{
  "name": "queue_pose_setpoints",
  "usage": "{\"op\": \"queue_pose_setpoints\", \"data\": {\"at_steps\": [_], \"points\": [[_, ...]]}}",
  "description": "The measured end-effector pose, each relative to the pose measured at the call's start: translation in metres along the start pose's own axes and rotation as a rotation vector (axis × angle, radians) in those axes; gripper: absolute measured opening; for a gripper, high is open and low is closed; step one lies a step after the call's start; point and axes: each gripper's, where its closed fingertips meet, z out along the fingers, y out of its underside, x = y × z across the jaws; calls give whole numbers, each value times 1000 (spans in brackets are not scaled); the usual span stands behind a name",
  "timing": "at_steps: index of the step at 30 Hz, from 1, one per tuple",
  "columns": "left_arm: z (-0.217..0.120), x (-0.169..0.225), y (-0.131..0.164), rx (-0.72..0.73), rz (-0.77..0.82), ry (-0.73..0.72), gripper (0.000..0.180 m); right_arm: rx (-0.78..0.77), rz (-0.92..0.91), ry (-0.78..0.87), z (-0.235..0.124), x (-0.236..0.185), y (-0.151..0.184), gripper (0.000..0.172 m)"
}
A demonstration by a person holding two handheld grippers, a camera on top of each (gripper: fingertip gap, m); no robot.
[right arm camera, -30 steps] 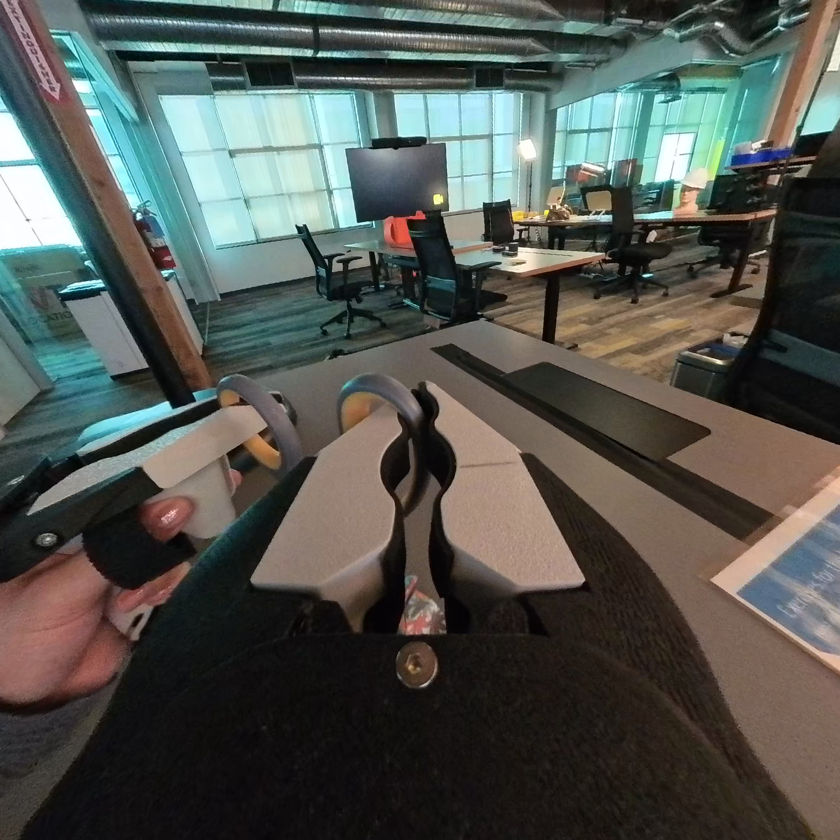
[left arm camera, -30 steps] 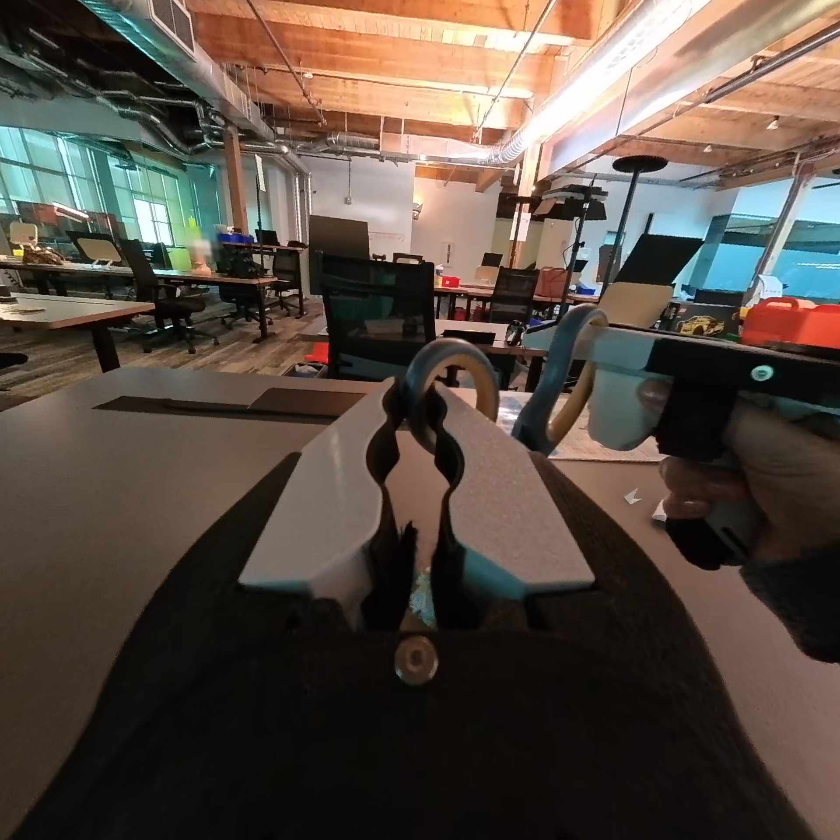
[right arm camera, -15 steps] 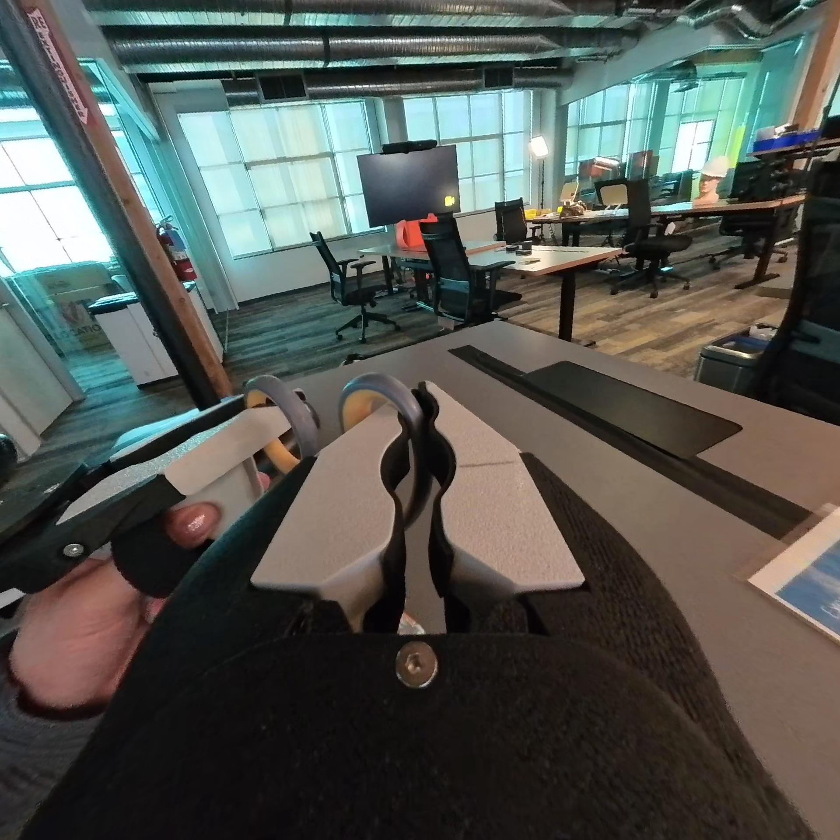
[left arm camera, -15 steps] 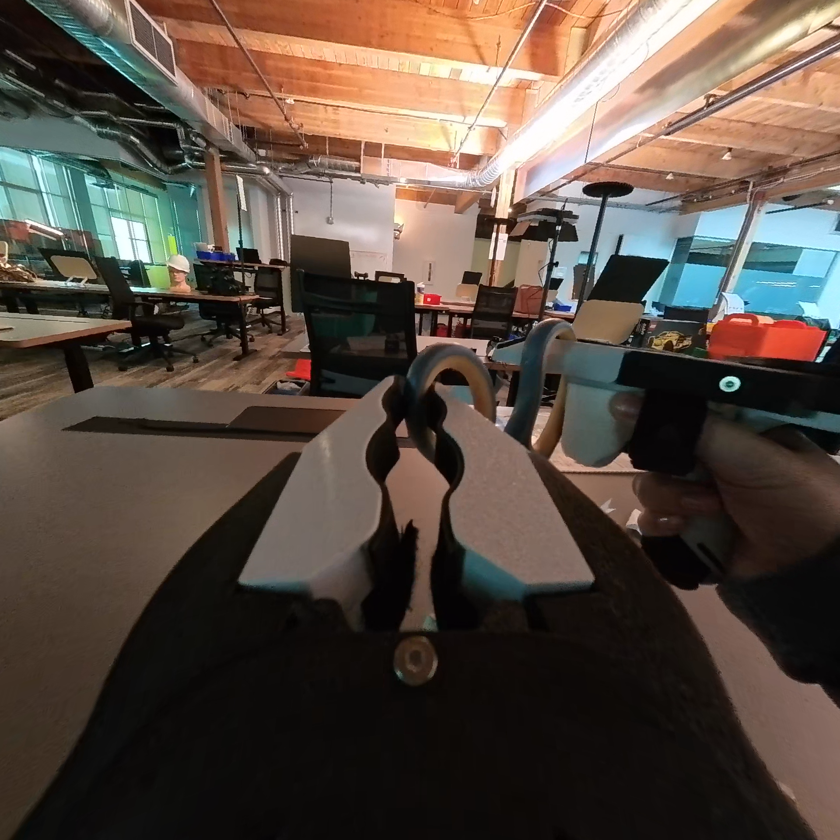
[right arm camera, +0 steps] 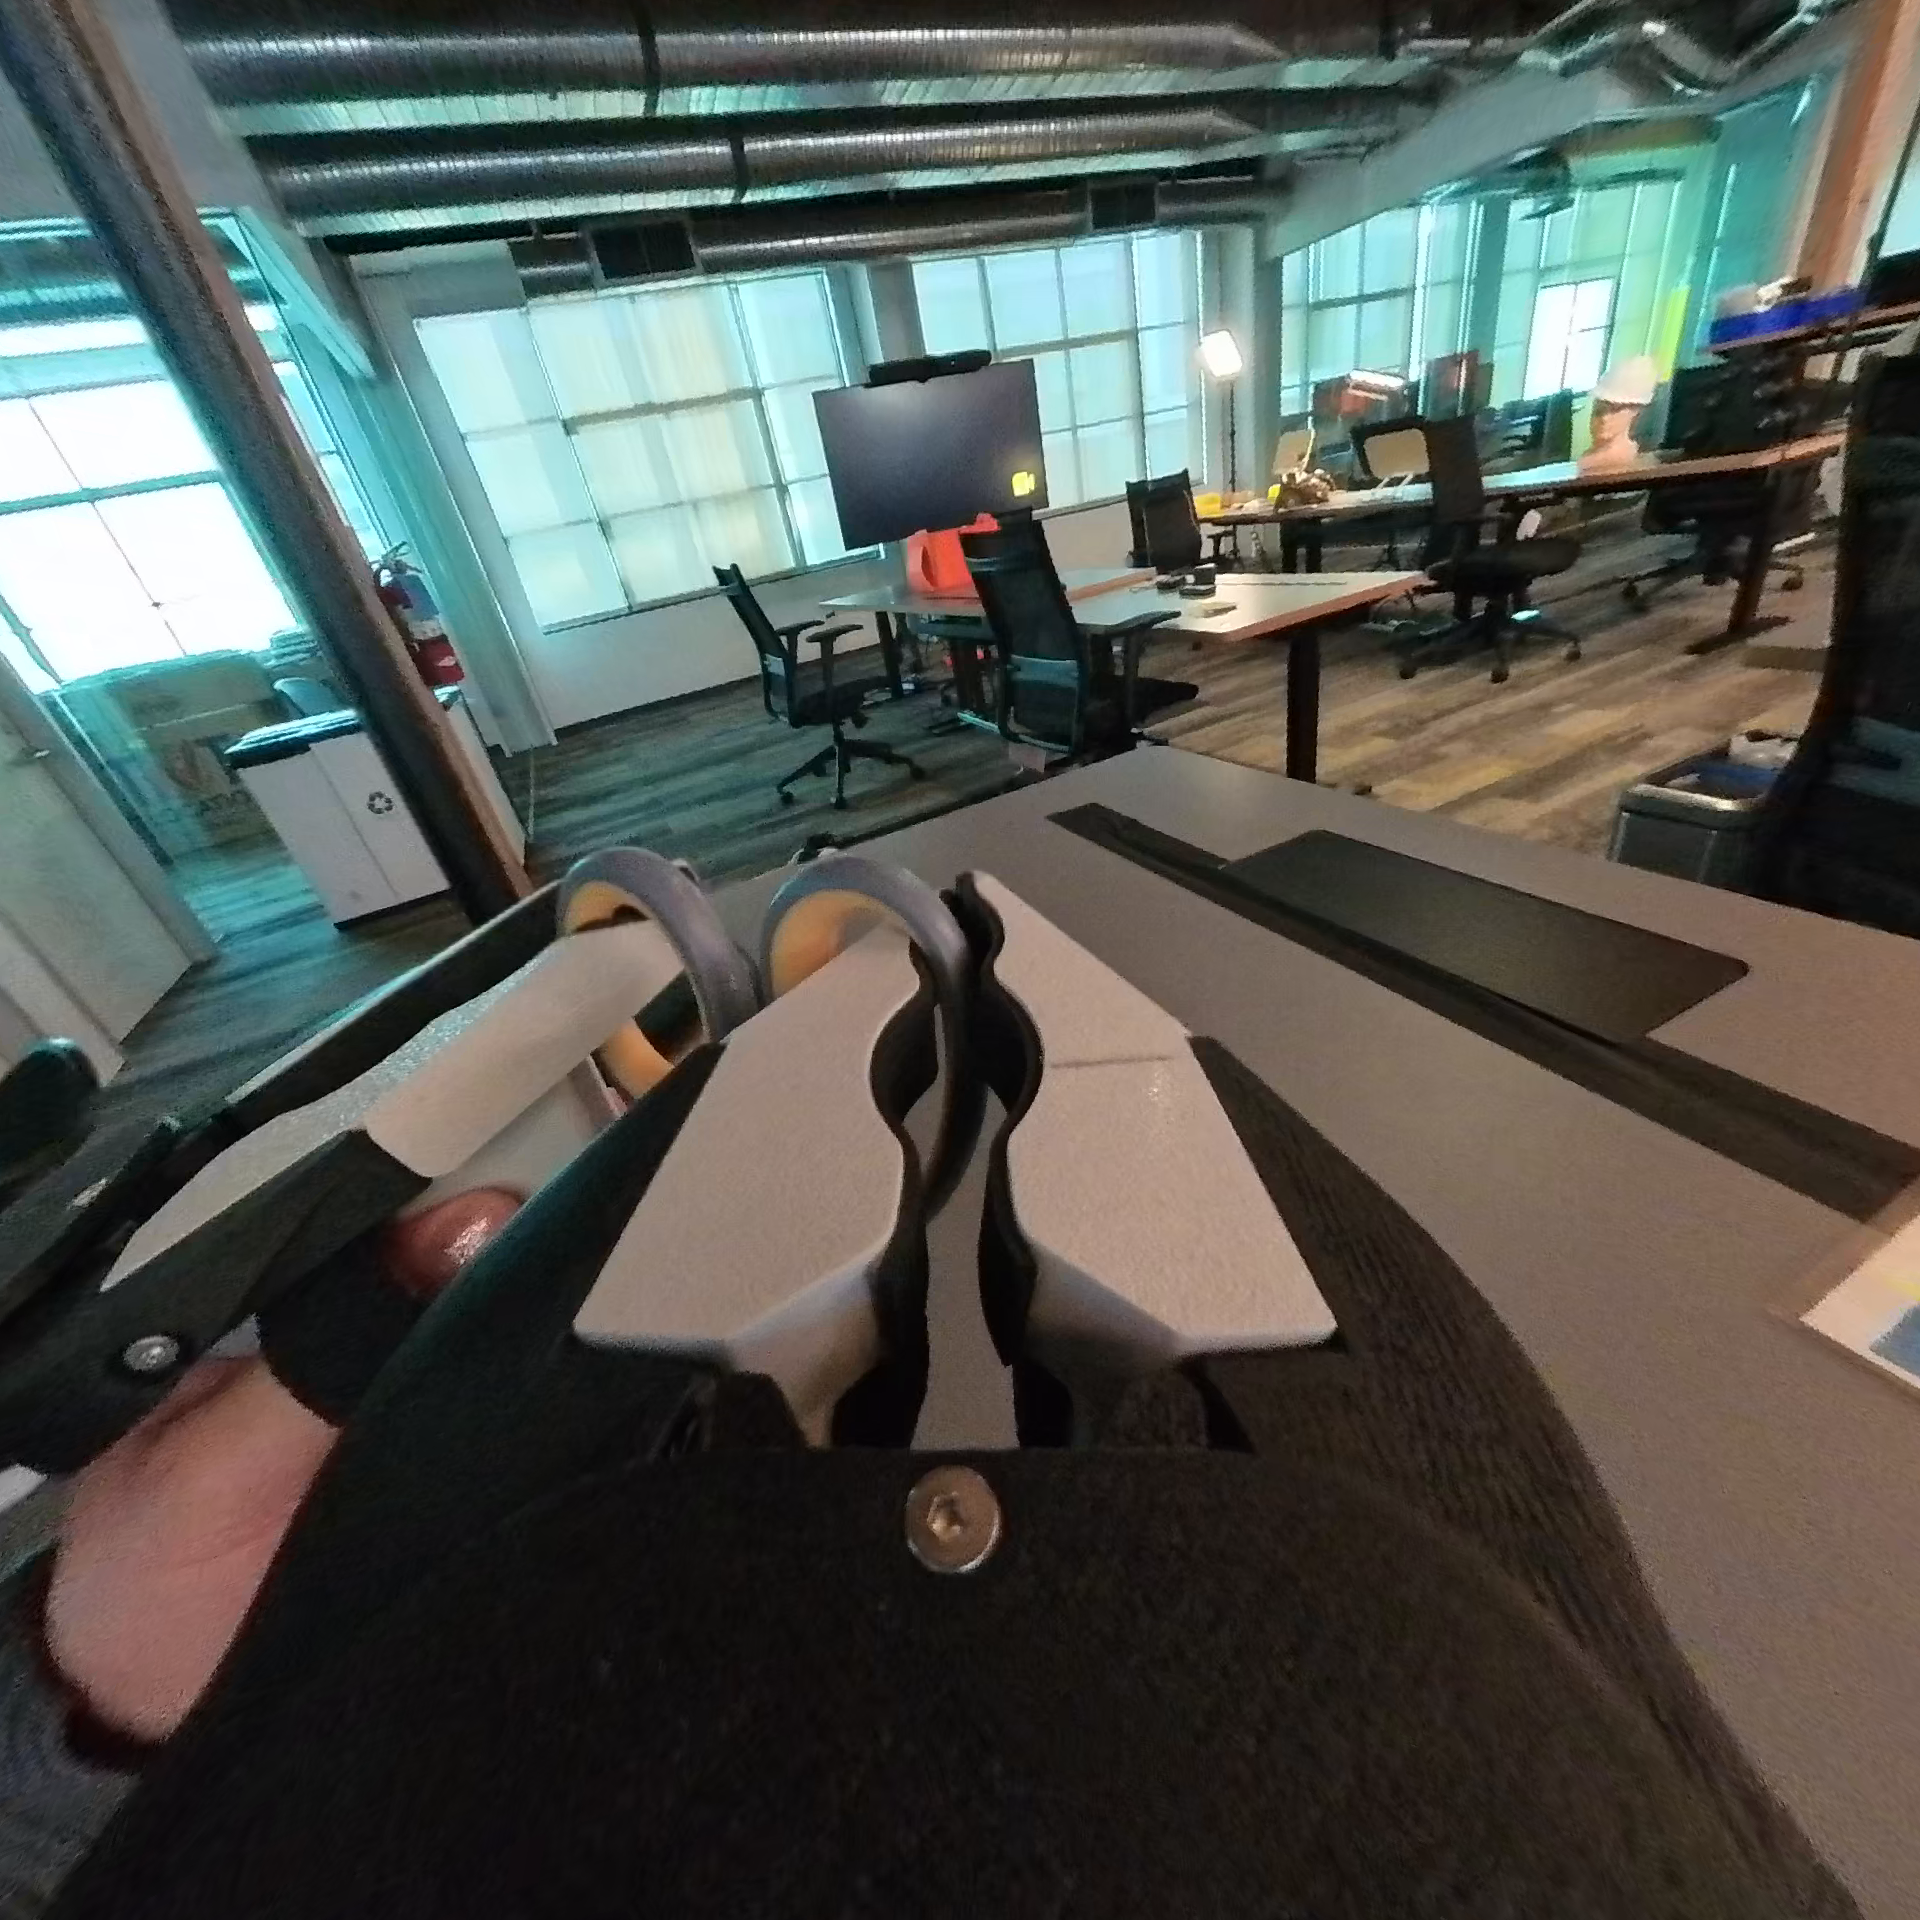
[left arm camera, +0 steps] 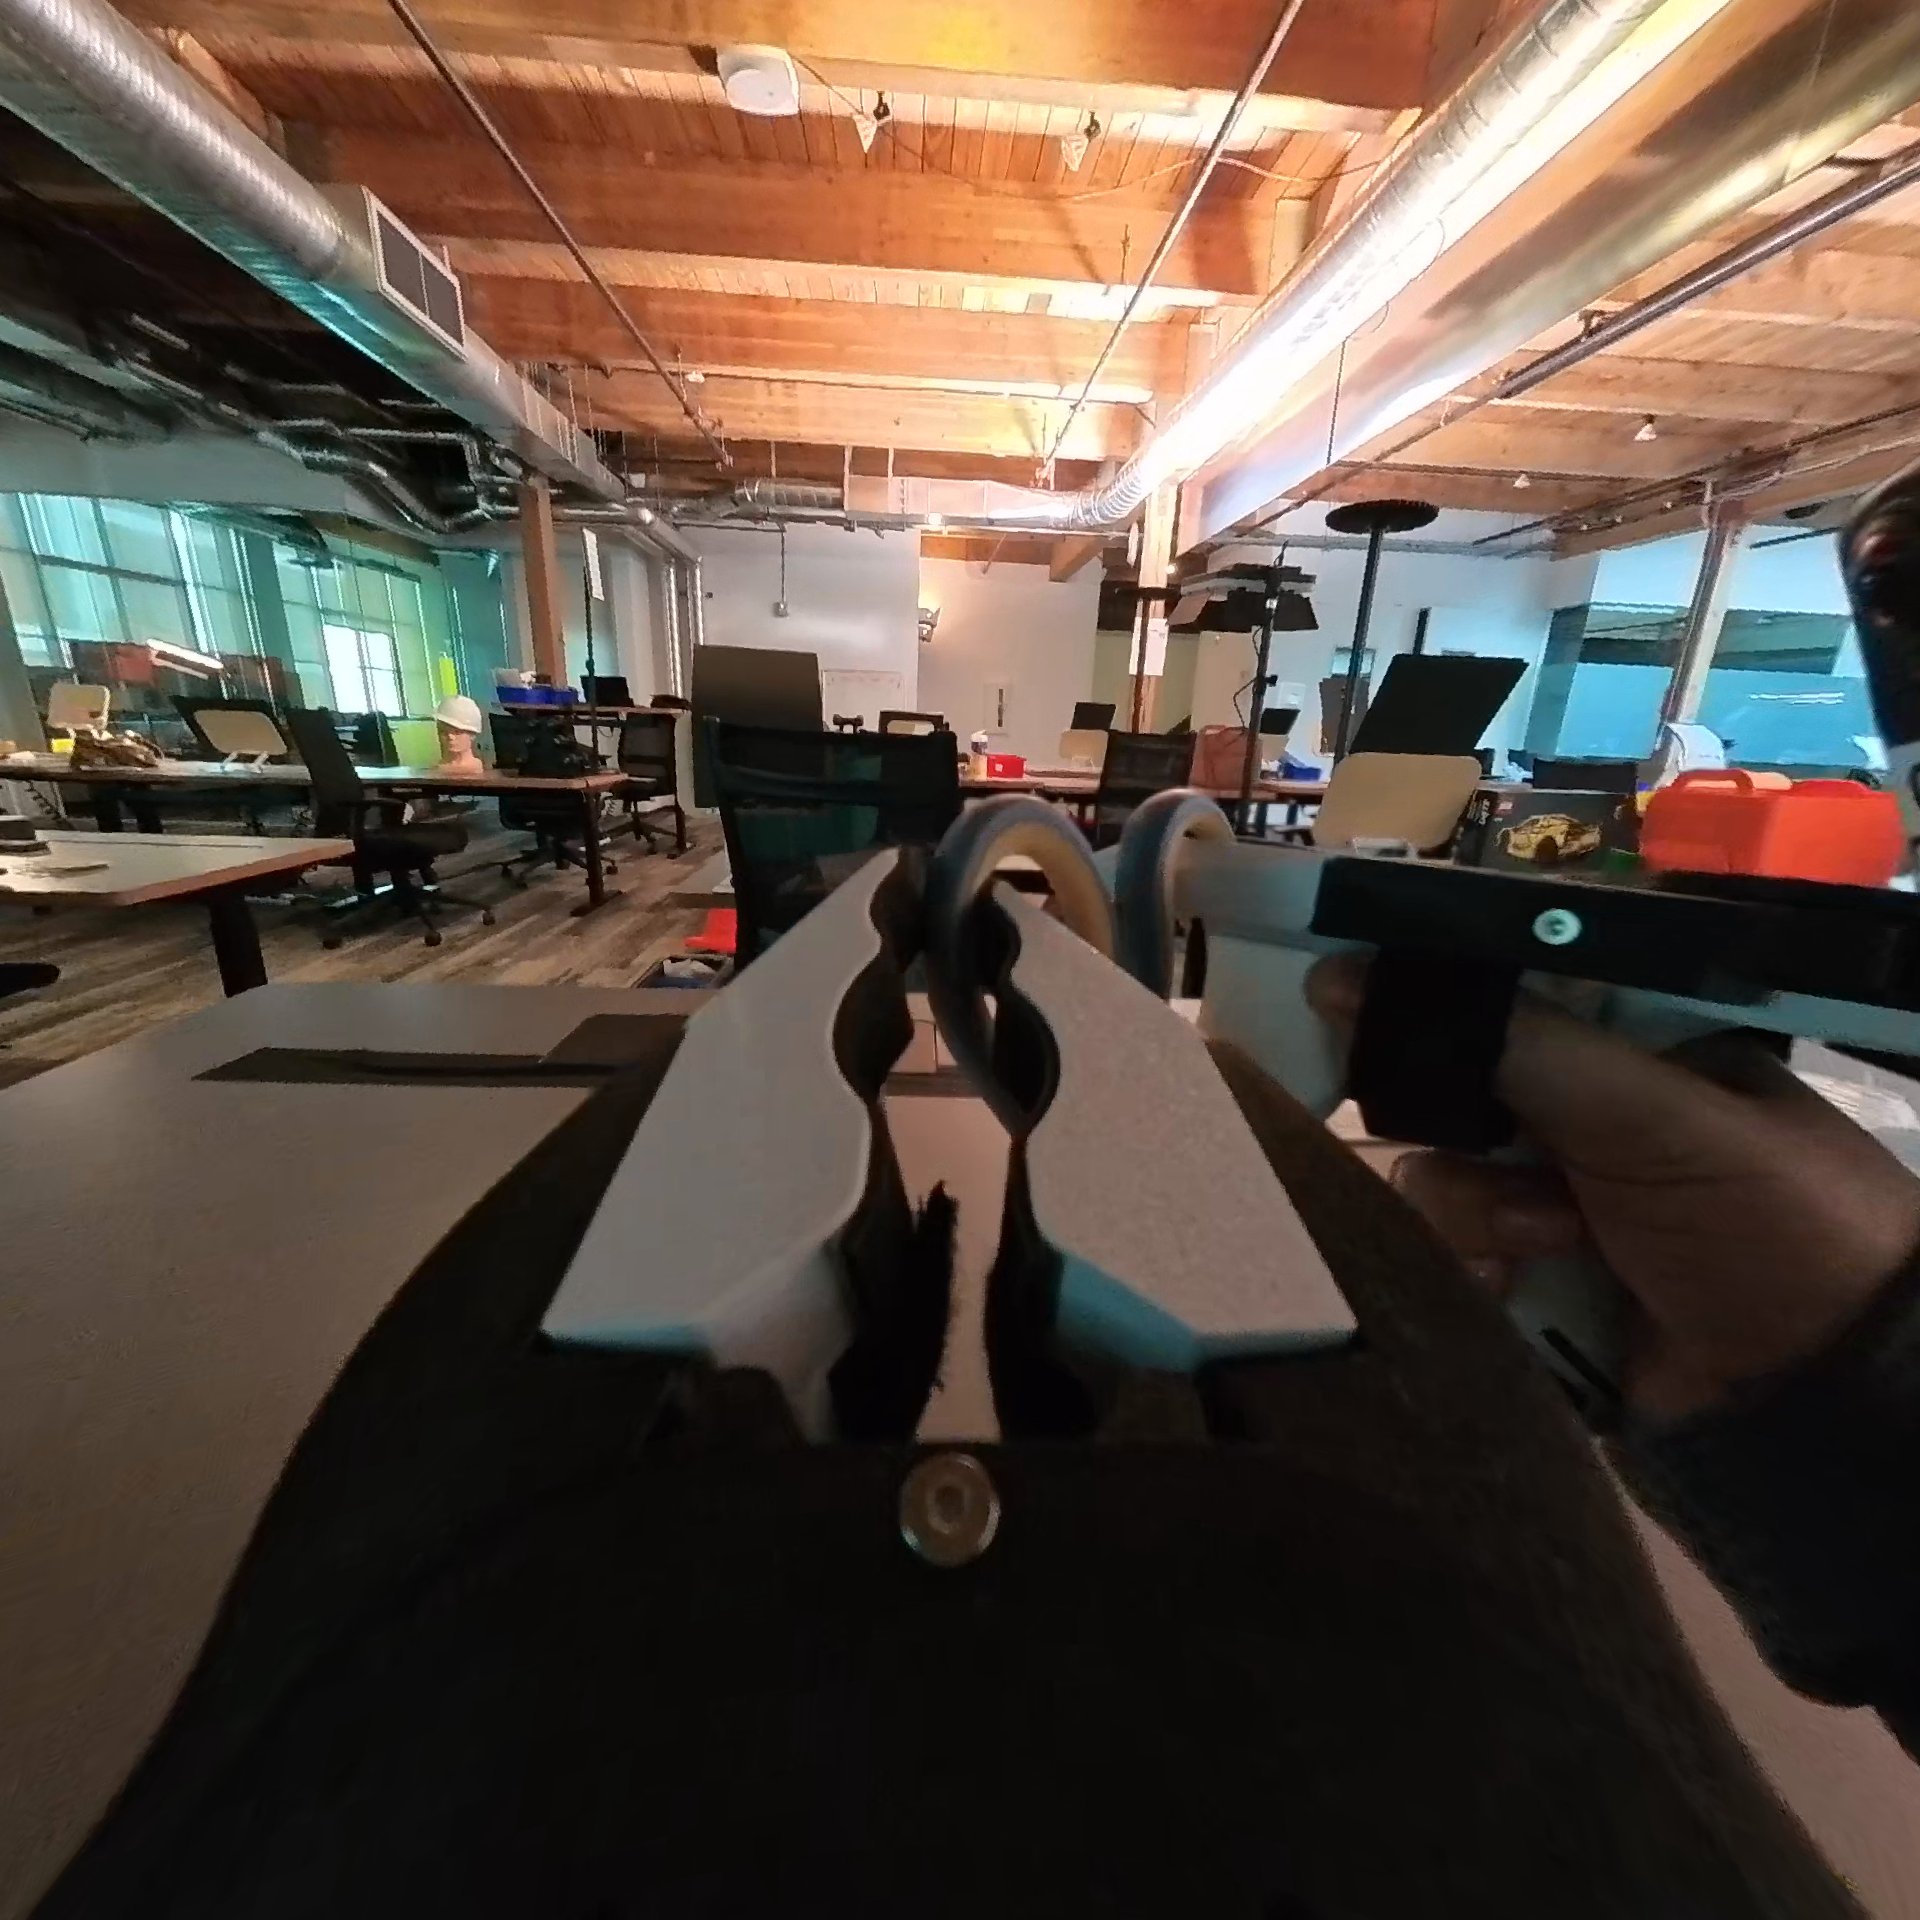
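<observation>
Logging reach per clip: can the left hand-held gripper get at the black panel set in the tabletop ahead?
Probably to touch it: only bare table lies before the black panel. But the left hand-held gripper is shut on a grey loop, so grasping looks unlikely.

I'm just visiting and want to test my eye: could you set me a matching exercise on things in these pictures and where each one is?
Things:
1. hard hat
2. scissors handle loop
3. fire extinguisher
4. orange case

Places:
A. clamped in the left gripper
B. far right, beside a box with a car picture
C. on a mannequin head
D. by a wooden post

Pairs: 1-C, 2-A, 3-D, 4-B
</observation>
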Motion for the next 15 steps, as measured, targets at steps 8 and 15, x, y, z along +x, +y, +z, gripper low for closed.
{"op": "queue_pose_setpoints", "data": {"at_steps": [8,15], "points": [[-2,10,-10,66,41,-7,7,67,-2,67,-6,2,-4,0],[4,-5,3,4,38,-32,6,102,-137,115,-12,-8,-10,0]]}}
